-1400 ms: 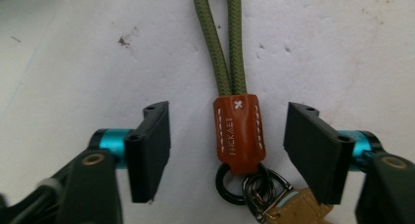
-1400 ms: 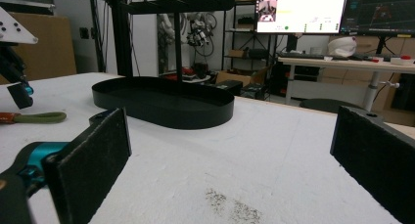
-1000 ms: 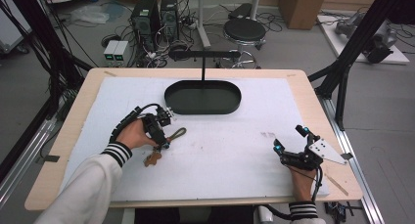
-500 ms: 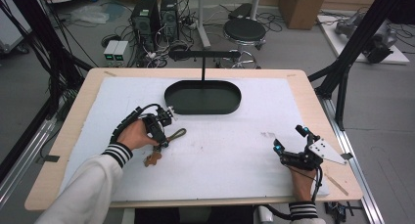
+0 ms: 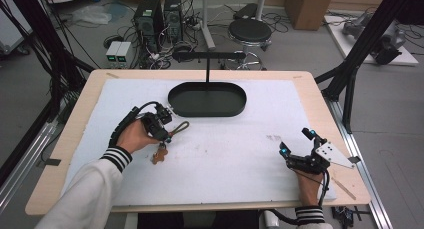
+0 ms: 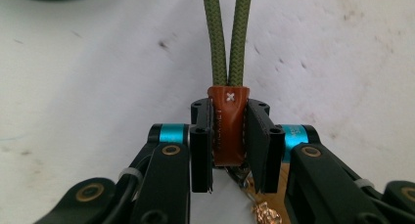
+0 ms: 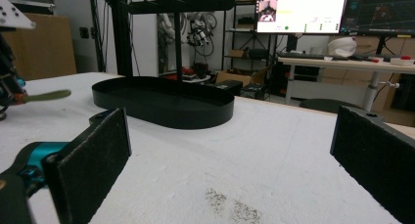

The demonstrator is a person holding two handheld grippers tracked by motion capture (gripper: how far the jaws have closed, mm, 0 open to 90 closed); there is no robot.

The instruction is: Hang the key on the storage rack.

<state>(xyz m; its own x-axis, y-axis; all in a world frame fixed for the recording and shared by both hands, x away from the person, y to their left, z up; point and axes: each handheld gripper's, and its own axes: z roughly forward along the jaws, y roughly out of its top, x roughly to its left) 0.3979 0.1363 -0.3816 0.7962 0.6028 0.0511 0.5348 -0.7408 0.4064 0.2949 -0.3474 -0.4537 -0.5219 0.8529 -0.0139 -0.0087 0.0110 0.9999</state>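
- The left gripper [image 5: 167, 130] sits on the white mat [image 5: 240, 159], just in front of the near-left end of the black tray [image 5: 207, 100]
- Its jaws have just been closing and now pinch a brown leather tab [image 6: 228, 126] from both sides, the pads pressed flat against it
- The tab is stitched, with a small white cross near its top, and stands upright between the pads in the left gripper view
- A green cord loop [image 6: 227, 35] runs out of the top of the tab, its two strands side by side, pointing toward the tray
- From above, the loop [image 5: 181, 127] lies on the mat between the gripper and the tray, close to the tray but not touching it
- Below the tab a bit of metal ring and something gold and crinkled [image 6: 264, 213] hang just behind the pads; I cannot make out what it is
- A small brown charm [image 5: 160, 154] lies on the mat on the near side of the left gripper, farther from the tray; it seems to belong to the same keyring
- The left hand [image 5: 134, 136] wraps around the gripper body, striped cuff at the wrist
- The right gripper [image 5: 295, 149] rests well away from the tray, toward the near-right corner of the mat
- Its jaws stand wide apart with nothing between them; in its own view the tray [image 7: 161, 104] lies ahead past the pads
- A black post [image 5: 207, 69] with a crossbar rises from the tray's far side
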